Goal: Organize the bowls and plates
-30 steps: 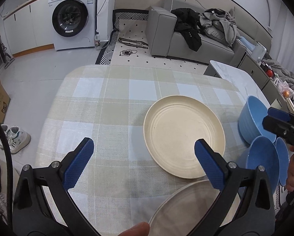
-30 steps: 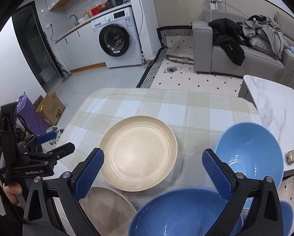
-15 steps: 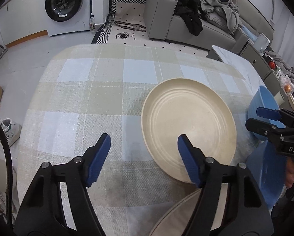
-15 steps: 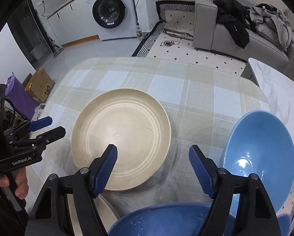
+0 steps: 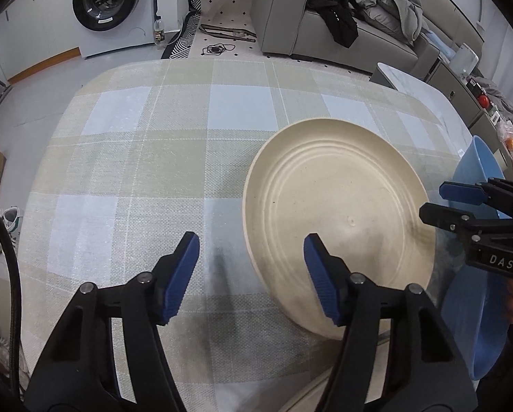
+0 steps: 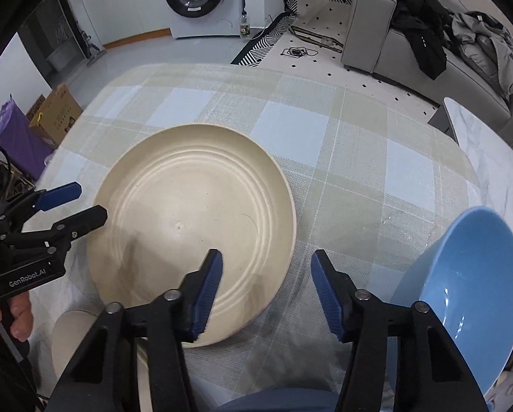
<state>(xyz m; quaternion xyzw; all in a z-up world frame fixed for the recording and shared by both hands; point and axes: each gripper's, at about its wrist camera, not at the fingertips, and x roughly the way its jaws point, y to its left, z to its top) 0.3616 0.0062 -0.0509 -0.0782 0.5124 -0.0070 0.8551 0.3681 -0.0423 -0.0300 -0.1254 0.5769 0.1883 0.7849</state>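
Left wrist: cream plate's (image 5: 339, 206) rim between half-closed left tool (image 5: 251, 274) pads.

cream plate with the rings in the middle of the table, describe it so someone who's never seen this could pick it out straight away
Start at the checked tablecloth covering the table. Lying flat on it, left of the upright blue bowl, is the large cream plate; both grippers straddle its rim from opposite sides. Unlike the second pale plate, mostly hidden at the near edge, it is in full view and shows raised concentric rings.
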